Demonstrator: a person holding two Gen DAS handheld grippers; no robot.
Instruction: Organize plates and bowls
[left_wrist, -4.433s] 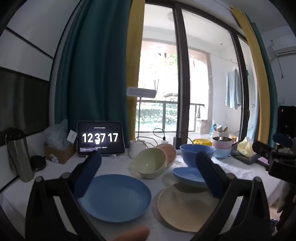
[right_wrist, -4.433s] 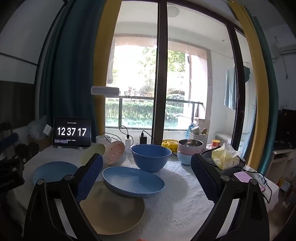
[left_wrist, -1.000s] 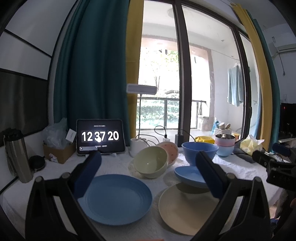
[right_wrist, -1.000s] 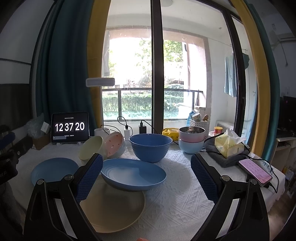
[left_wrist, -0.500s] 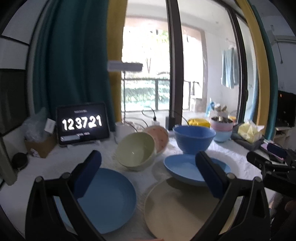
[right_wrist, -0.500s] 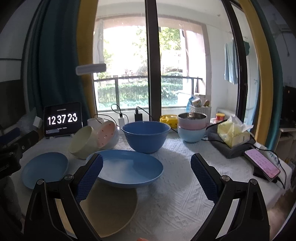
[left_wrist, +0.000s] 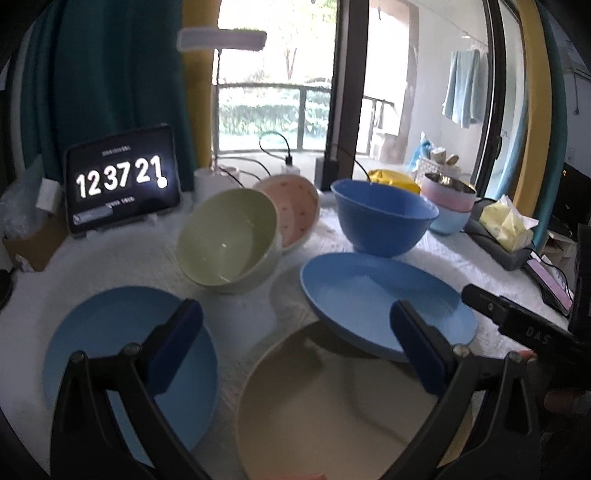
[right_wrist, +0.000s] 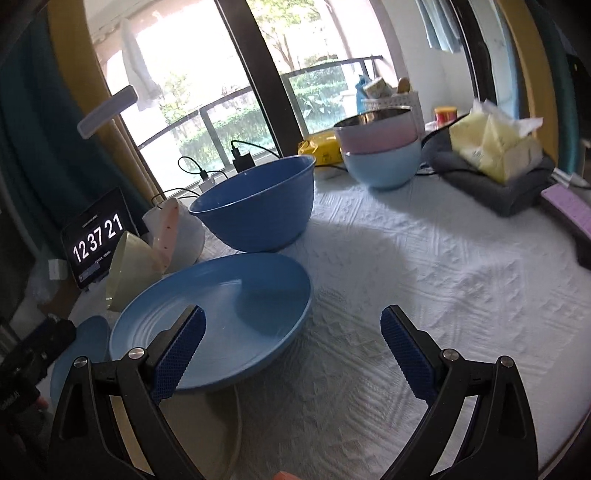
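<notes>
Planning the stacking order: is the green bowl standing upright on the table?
No: the green bowl lies tipped on its side, its opening facing the left wrist camera, leaning against the pink bowl.

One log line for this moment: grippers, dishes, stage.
left gripper: open, empty, over beige plate | right gripper: open, empty, at deep blue plate rim | deep blue plate overlaps beige plate | stage: pre-grasp

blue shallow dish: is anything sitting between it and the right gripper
Nothing visible does. The open right gripper faces the blue shallow dish directly, its left finger already over the dish's near side. The dish rests partly on the beige plate.
</notes>
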